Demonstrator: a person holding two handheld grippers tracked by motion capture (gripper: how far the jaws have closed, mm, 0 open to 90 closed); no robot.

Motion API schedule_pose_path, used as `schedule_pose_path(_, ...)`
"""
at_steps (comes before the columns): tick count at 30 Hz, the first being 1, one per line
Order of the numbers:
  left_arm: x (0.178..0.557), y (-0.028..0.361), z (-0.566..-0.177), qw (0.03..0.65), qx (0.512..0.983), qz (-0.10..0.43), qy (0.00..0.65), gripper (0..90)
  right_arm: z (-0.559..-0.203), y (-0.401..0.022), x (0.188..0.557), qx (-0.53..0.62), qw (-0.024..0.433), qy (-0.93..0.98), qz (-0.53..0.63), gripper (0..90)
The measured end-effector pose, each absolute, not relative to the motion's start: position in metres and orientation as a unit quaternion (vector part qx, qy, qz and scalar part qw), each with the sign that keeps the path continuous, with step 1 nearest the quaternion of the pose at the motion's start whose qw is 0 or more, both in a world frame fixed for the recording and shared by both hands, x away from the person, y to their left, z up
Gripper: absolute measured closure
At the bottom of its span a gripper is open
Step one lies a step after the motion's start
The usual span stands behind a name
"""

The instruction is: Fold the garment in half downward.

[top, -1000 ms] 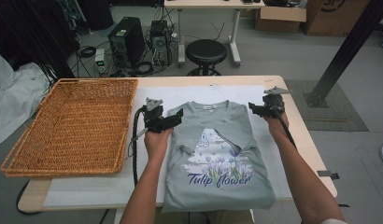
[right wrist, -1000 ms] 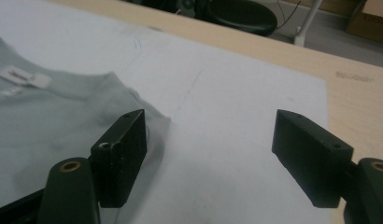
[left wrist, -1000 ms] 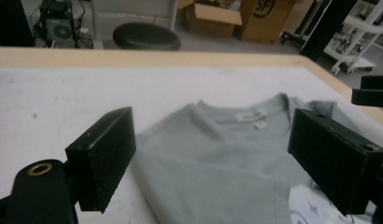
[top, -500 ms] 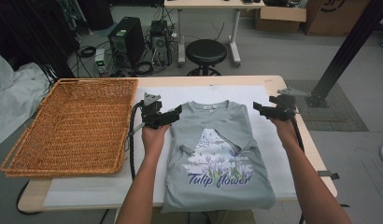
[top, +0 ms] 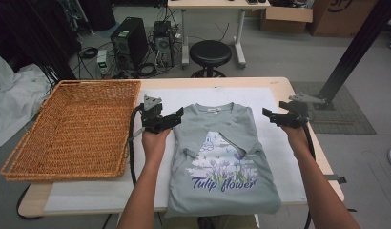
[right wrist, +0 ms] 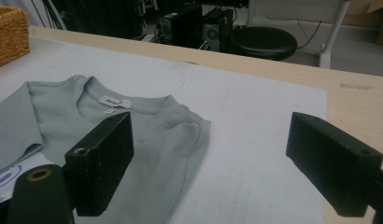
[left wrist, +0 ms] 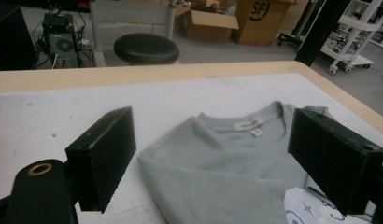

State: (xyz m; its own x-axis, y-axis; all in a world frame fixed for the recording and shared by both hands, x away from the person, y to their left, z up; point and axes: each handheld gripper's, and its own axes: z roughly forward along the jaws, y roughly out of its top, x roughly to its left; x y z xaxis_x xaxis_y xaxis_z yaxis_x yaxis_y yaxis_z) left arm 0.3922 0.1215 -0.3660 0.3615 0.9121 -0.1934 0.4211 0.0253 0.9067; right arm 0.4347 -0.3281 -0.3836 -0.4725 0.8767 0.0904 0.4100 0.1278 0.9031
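The folded grey t-shirt (top: 222, 162) is laid flat between both tools. Left tool (top: 177, 114) is held wide open, empty, over its shoulder edge. Right tool (top: 269, 114), jaws just opened, grips nothing; bare white mat (top: 274, 148) is seen underneath.

High view looks down; both gripper views share the T-shirt (top: 222, 157) collar.

Grey-green T-shirt (top: 222, 157) lies flat on the white-covered surface (top: 279, 157), sleeves folded inward (print "Tulip flower" facing up), collar farthest.
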Motion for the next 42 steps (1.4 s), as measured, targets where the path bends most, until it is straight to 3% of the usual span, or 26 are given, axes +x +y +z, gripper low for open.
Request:
schedule_pose_path(19,0.431,0.13,-0.392,0.5,0.661,0.192,0.525,16.0,-0.384,-0.333,0.435,0.439,0.225,0.72,0.487,14.8)
schedule_pose_path(34,0.47,0.135,-0.437,0.425,0.701,0.175,0.545,24.3,-0.381,-0.325,0.432,0.415,0.211,0.739,0.486,14.9)
schedule_pose_path(42,0.474,0.131,-0.448,0.408,0.716,0.158,0.544,36.7,-0.381,-0.326,0.431,0.412,0.211,0.744,0.482,15.1)
